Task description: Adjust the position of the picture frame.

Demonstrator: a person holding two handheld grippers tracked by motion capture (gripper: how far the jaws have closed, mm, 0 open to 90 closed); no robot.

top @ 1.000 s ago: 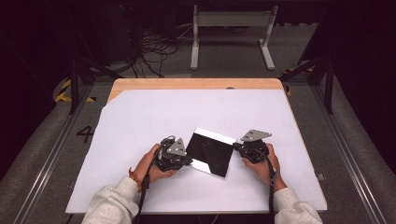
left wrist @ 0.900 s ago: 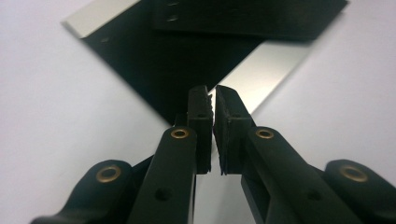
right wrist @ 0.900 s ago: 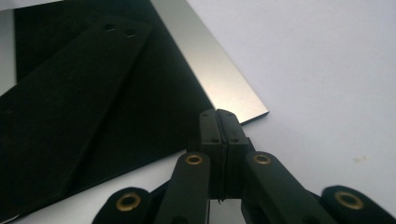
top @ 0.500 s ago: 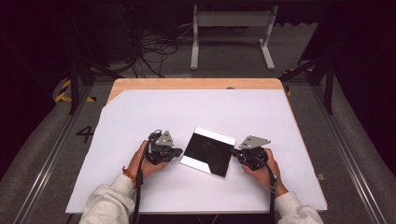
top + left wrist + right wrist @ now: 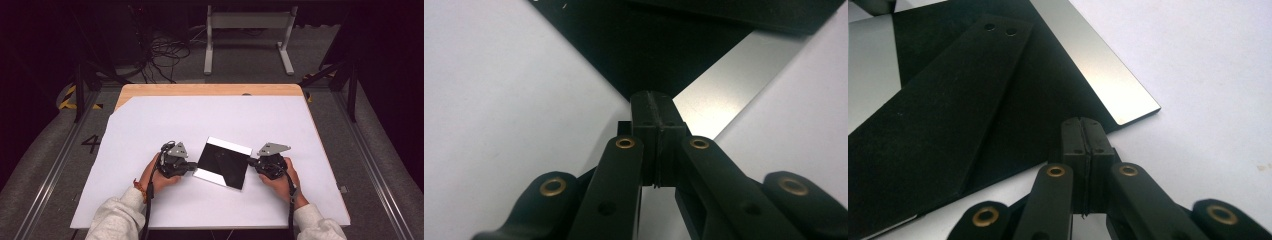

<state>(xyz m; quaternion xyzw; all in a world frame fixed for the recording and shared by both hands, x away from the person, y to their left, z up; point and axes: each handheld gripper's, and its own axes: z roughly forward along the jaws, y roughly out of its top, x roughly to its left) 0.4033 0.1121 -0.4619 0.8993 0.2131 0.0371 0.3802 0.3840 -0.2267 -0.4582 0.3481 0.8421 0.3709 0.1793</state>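
Note:
A flat rectangular plate (image 5: 224,162), black with pale silvery strips along two edges, lies askew on the white sheet (image 5: 200,120). My left gripper (image 5: 194,166) is shut, its tip at the plate's left corner. In the left gripper view the closed pads (image 5: 653,100) sit over that corner, where the black face (image 5: 664,50) meets a silver strip (image 5: 724,90). My right gripper (image 5: 250,161) is shut at the plate's right edge. In the right gripper view its joined tips (image 5: 1082,125) rest at the edge of the black face (image 5: 948,125), which carries a band with two small holes (image 5: 998,27).
The white sheet covers a wooden table whose far edge (image 5: 210,90) shows bare. Beyond it on the dark floor lie cables (image 5: 165,55) and a grey metal stand (image 5: 250,30). Rails run along both sides of the table.
The left hand drew back to the left, away from the plate, then came back to its left corner. The right gripper and the plate stayed put.

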